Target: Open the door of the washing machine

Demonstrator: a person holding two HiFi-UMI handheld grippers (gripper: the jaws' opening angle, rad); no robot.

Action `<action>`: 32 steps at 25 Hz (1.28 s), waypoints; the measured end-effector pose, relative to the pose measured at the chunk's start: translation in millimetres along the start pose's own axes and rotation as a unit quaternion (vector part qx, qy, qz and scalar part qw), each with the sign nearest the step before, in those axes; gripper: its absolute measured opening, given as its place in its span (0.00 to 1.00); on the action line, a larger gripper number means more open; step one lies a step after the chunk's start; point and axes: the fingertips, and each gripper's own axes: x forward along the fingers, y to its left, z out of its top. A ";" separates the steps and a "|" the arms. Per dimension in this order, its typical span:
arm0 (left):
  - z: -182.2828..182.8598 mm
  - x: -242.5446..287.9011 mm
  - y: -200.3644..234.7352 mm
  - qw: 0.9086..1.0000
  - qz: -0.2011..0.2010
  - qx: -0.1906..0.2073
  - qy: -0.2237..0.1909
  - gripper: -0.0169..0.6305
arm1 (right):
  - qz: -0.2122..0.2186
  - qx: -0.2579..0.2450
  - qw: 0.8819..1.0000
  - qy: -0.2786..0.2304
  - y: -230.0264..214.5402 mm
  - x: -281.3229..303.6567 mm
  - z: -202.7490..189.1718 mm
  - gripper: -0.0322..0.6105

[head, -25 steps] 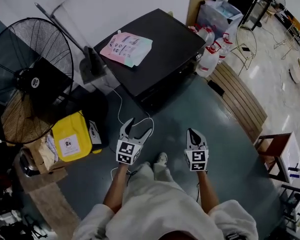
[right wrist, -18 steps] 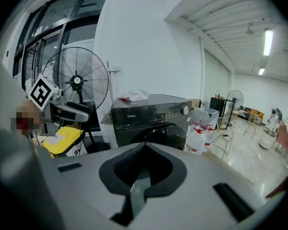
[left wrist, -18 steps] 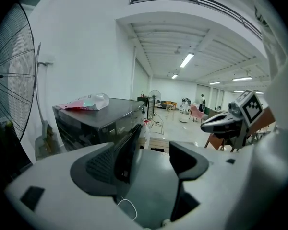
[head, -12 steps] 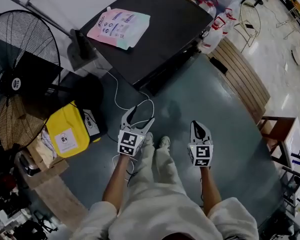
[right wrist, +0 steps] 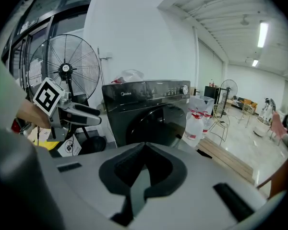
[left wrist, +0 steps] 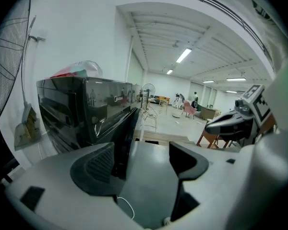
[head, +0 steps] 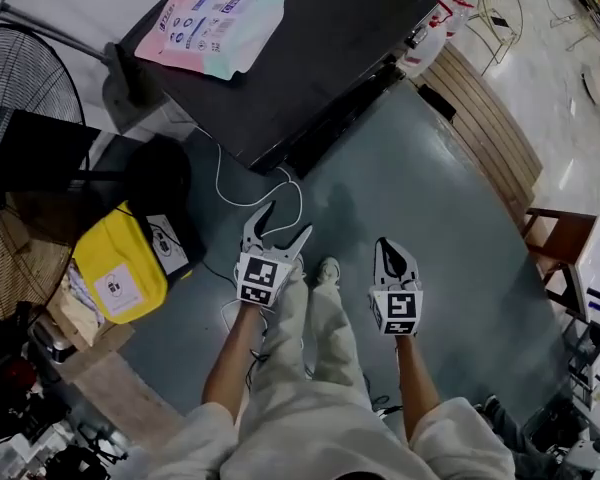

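Black, one washing machine [head: 310, 48] faces two grippers: left gripper [head: 283, 223] released, right gripper [head: 388, 250] clenched empty.

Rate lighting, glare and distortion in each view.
Head view: dim, underexposed, washing machine top nearly black. Left gripper view: strong fisheye bend, bright ceiling strip lights, reflections on the machine's glossy front. Right gripper view: fisheye too, evenly lit, black corners.

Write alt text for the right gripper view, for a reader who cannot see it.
The right gripper, jaws together and empty, points at a black front-loading washing machine. The left gripper, jaws apart, hangs at left before a standing fan; white jugs stand right of the machine.
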 end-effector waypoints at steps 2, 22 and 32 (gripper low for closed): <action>-8.5 13.6 2.9 1.000 -0.004 0.001 0.001 0.54 | 0.001 0.002 1.000 0.004 1.9 9.3 -10.8 0.05; -68.0 142.8 30.5 1.000 -0.020 0.023 0.007 0.54 | 0.014 0.010 0.999 0.042 13.4 46.1 -101.5 0.05; -79.4 187.0 38.3 0.999 -0.016 0.040 0.002 0.51 | 0.018 0.020 0.999 0.040 14.8 55.5 -123.0 0.05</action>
